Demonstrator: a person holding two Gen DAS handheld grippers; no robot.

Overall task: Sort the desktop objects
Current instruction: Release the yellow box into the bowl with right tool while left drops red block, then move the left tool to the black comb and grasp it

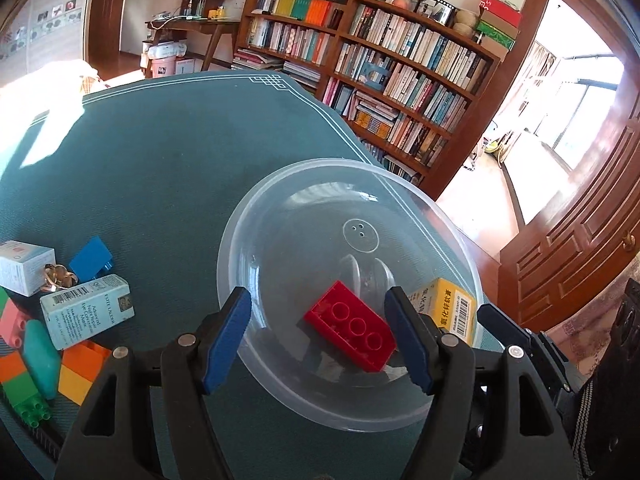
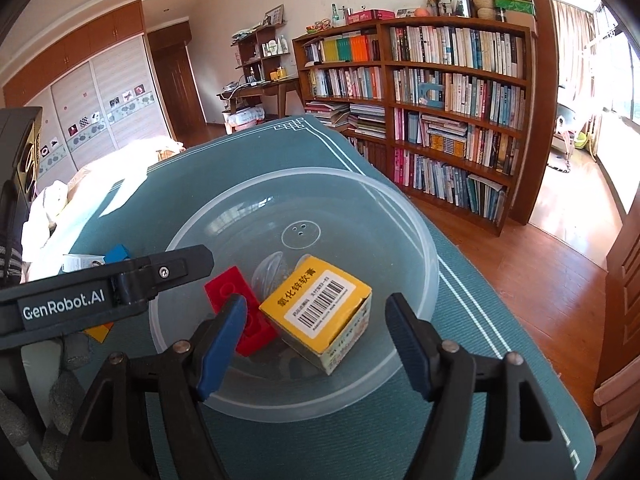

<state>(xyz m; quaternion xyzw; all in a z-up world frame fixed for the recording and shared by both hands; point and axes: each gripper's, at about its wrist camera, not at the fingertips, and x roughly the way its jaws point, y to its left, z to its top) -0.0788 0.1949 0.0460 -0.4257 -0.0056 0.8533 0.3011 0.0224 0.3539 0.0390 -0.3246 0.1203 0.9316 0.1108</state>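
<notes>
Inside, clear bowl (image 2: pixel 420 240) holds red brick (image 2: pixel 224 286) (beside yellow box (image 2: pixel 316 308)).

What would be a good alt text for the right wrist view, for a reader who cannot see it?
A clear plastic bowl on a teal table mat holds a yellow box with a barcode and a red building brick. The open right tongs hover at the bowl's near side, empty. The left tongs' arm reaches in from the left; bookshelves stand behind.
</notes>
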